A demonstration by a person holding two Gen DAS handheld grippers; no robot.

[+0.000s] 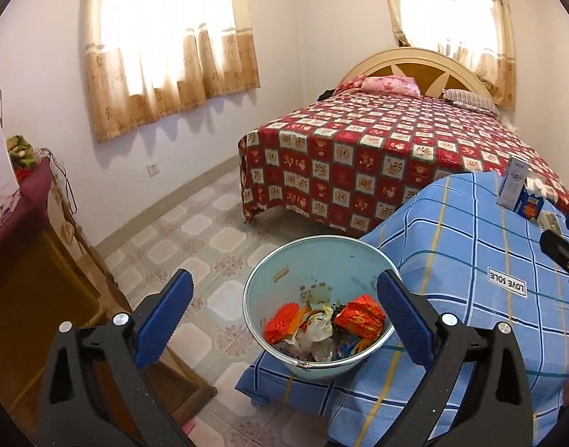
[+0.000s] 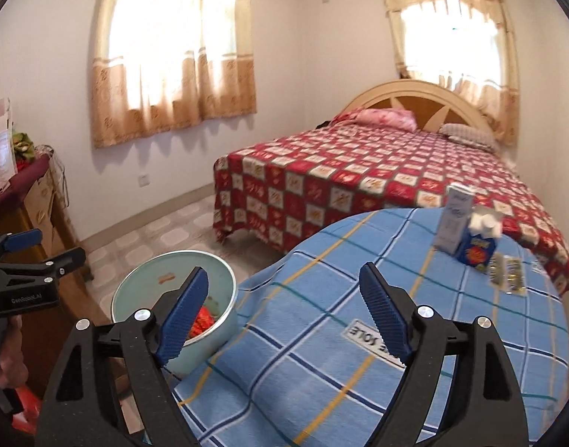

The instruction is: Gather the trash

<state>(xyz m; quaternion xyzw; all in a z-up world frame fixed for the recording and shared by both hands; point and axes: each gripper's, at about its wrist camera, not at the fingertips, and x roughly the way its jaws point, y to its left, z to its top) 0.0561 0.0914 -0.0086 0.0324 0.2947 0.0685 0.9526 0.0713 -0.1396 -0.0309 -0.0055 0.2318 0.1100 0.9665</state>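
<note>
**Both grippers wide and empty over the bucket of wrappers**

Black-framed with blue ribbed pads, the left gripper stands spread wide with nothing between its pads; the round pale-blue metal bucket shows in the gap below it. Crumpled orange-red foil wrappers and pale scraps of plastic lie in the bucket's bottom. The bucket sits at the left edge of the blue checked cloth that covers a low surface, with tiled floor just beside it.

Equally empty, the right gripper hangs above that cloth with its jaws well apart. Its left pad overlaps the bucket's rim in view, though whether they touch cannot be told. At the far left of this view the left gripper appears again, held in a person's hand.

Farther along the cloth stand a tall white carton and a small blue box, touching. Beyond is a bed with a red patterned cover, then 2 curtained windows.
</note>
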